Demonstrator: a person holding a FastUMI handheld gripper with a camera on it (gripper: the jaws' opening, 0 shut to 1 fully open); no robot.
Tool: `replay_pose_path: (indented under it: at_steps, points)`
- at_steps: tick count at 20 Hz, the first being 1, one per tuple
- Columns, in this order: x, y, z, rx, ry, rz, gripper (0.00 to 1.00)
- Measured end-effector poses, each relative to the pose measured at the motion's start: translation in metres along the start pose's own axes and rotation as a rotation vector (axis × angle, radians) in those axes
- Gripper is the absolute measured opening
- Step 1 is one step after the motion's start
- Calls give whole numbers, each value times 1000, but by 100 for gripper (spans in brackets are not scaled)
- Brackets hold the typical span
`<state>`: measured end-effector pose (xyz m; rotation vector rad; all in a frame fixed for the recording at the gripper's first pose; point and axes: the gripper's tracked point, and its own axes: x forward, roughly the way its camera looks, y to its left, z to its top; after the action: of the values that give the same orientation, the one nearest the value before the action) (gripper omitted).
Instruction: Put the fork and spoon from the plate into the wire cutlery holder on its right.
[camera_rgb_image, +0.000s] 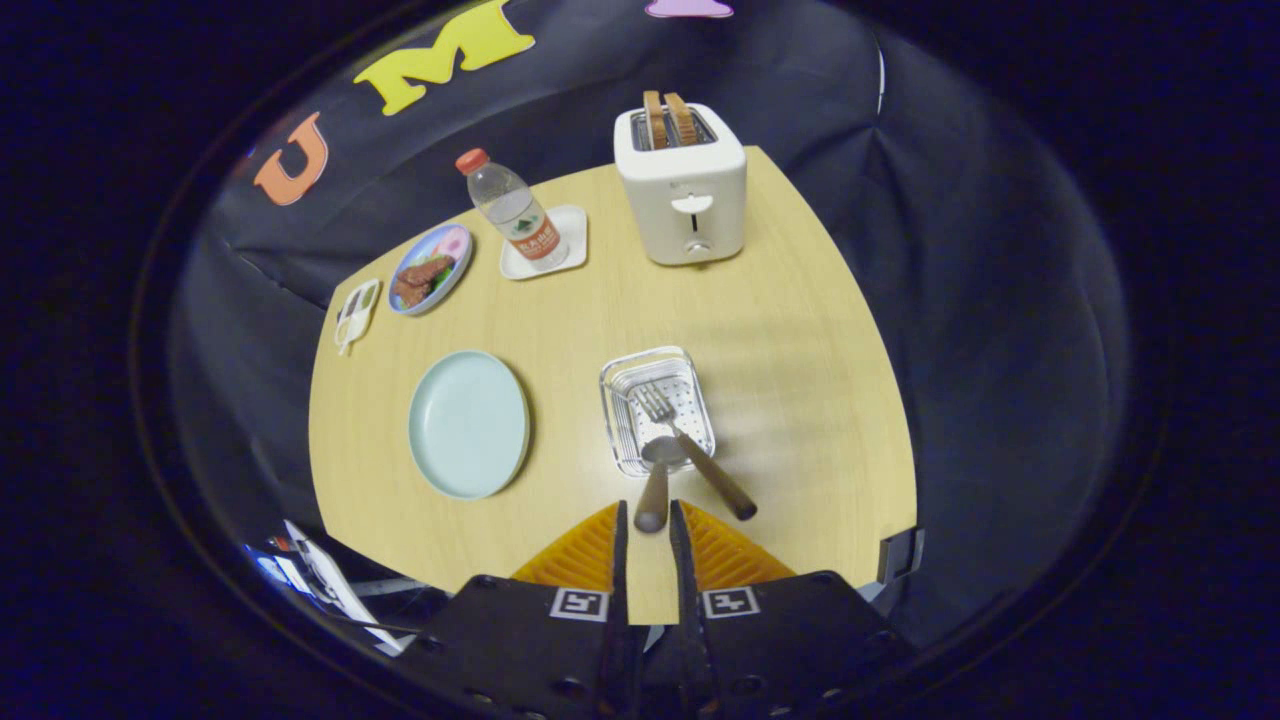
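Spoon with brown handle (655, 480) half in the clear wire cutlery holder (657, 408), bowl on the near rim, handle end between the orange-padded tongs (648, 520), narrowly parted, grip uncertain. Wood-handled steel fork (690, 445) already inside, leaning out. Pale blue round plate (468, 423) bare on the wooden desk (800, 350). Best: tip handle up, slide bowl inward, release only once settled.

The spoon (655, 478) handle's end sits between the gripper (648, 515) fingertips, contact unclear; bottle (517, 212) label unreadable.

The bottle (517, 215) label's print is too small to read; nothing else carries text.
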<state>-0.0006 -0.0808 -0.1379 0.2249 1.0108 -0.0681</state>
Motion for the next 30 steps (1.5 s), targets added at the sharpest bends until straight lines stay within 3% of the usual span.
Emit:
replay_pose_path:
  at_steps: [1, 3, 6, 11, 15, 21, 25, 30]
  points:
    - [-2, 2, 7, -2, -33, 3, 26]
    - [-9, 5, 20, -17, -107, 8, 52]
    - [-27, 10, 43, -38, -246, 6, 83]
    - [-78, 31, 78, -51, -518, 25, 91]
    - [-137, 62, 93, -53, -741, 89, 96]
    - [-220, 110, 91, -195, -1067, 83, 96]
    - [-249, 133, 81, -225, -1164, 59, 96]
    - [-244, 149, 74, -218, -1190, 78, 96]
